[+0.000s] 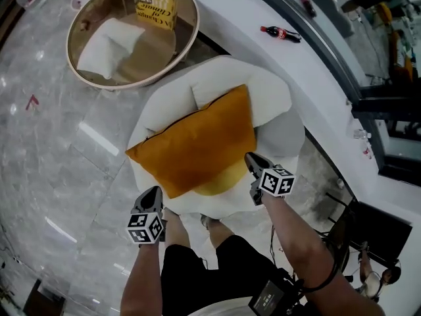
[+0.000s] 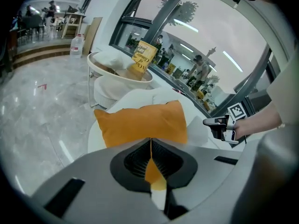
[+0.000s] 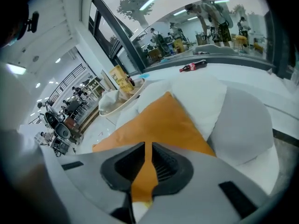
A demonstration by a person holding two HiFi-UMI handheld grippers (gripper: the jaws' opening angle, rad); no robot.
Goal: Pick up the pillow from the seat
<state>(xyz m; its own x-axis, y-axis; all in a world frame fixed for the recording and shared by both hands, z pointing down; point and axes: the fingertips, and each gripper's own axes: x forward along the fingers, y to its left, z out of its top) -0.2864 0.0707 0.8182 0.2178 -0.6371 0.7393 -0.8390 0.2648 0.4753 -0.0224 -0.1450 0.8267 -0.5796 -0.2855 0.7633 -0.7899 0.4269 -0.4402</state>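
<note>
An orange pillow (image 1: pixel 197 143) lies slantwise on a round white seat (image 1: pixel 279 101), one corner hanging over the seat's front edge. My left gripper (image 1: pixel 155 191) hovers just off the seat's front edge, left of that corner, jaws shut and empty. In the left gripper view the pillow (image 2: pixel 140 122) lies straight ahead of its jaws (image 2: pixel 151 141). At the pillow's near right edge, my right gripper (image 1: pixel 252 158) has its jaws a narrow slit apart, nothing between them. The right gripper view shows the pillow (image 3: pixel 161 118) just beyond its tips (image 3: pixel 145 146).
A round wood-rimmed basket table (image 1: pixel 187 48) stands behind the seat on the left, holding a white cushion (image 1: pixel 108 45) and a yellow box (image 1: pixel 154 5). A cola bottle (image 1: pixel 281 33) lies on the white ledge. Polished marble floor (image 1: pixel 59 157) spreads left. The person's legs stand against the seat's front.
</note>
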